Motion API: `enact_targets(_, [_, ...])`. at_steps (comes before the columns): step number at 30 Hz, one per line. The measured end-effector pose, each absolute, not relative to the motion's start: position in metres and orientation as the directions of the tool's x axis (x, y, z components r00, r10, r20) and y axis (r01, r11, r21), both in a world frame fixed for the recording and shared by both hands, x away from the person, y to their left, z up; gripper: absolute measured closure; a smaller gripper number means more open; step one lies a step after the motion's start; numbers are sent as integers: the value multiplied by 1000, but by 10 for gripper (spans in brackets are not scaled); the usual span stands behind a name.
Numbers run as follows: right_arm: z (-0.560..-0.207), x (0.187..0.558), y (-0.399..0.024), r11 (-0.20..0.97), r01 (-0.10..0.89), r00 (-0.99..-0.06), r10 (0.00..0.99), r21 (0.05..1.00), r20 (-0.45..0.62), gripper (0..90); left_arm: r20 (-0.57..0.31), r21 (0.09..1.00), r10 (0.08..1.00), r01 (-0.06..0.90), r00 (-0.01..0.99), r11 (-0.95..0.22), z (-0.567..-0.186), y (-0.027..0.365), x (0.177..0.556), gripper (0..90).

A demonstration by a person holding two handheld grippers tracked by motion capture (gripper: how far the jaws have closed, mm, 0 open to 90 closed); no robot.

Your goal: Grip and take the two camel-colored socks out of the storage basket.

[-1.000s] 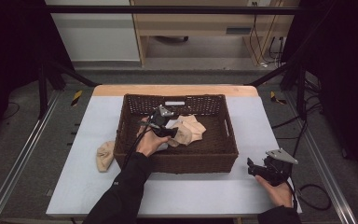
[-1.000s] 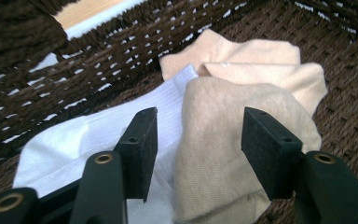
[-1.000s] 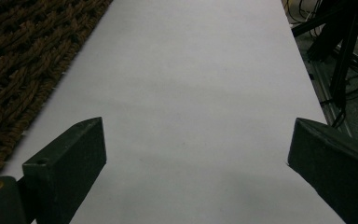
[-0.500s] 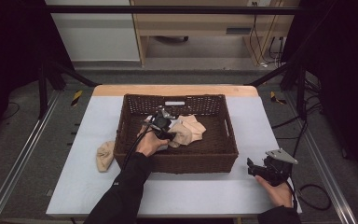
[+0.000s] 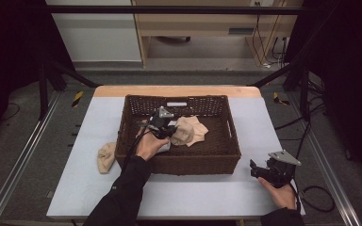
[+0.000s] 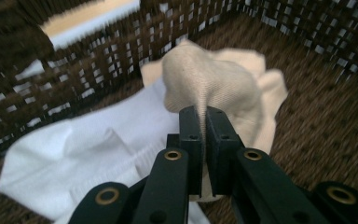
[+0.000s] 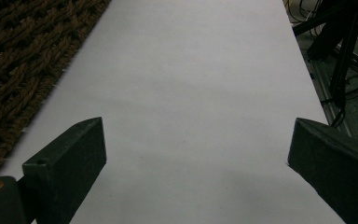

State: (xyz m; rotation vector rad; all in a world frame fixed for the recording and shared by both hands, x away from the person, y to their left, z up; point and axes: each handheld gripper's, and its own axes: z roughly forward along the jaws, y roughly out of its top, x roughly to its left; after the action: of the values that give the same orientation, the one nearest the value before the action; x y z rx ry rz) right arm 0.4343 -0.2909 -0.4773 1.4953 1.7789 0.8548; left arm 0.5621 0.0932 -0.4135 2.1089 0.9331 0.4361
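Observation:
A dark wicker basket (image 5: 193, 162) stands mid-table. Inside it lie a crumpled beige cloth (image 5: 191, 132) and a white cloth (image 6: 84, 144). My left gripper (image 5: 169, 129) reaches into the basket. Its jaws have just been closing, and a raised fold of the beige cloth (image 6: 205, 79) is now pinched between them. In the left gripper view, the left gripper (image 6: 203, 116) shows only a thin strip of fabric between its pads. My right gripper (image 5: 254, 169) rests low over the white table right of the basket. In its own view, the right gripper (image 7: 196, 140) is wide open with nothing between its jaws.
Another beige cloth (image 5: 106, 157) lies on the white table (image 5: 193, 197) just left of the basket. The basket's woven wall (image 7: 18, 56) is close on the right gripper's left. Metal rails and cables run along the table's sides.
The left gripper's jaws have closed on a fold of the beige cloth in the basket. The left hand barely shifted. The right hand and gripper have not moved.

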Motion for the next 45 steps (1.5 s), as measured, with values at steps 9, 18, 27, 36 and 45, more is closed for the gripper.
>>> enact_targets(9, [-477,434,-291,132,563,-132,989,816,-68,46,-17,858,744,392,668,-332,-399,96,556,856])
enact_targets(18, [-477,434,-291,129,565,-131,989,815,-65,46,-36,926,732,298,680,-231,-370,103,535,855])
enact_targets(27, [-477,434,-291,131,565,-131,989,814,-69,46,-23,946,734,252,679,-203,-343,118,515,855])
enact_targets(36, [-478,434,-291,132,568,-128,989,813,-72,46,-30,964,728,212,685,-160,-320,146,492,854])
enact_targets(45, [-478,434,-292,132,569,-125,989,812,-73,46,-45,972,751,201,659,-118,-316,182,476,853])
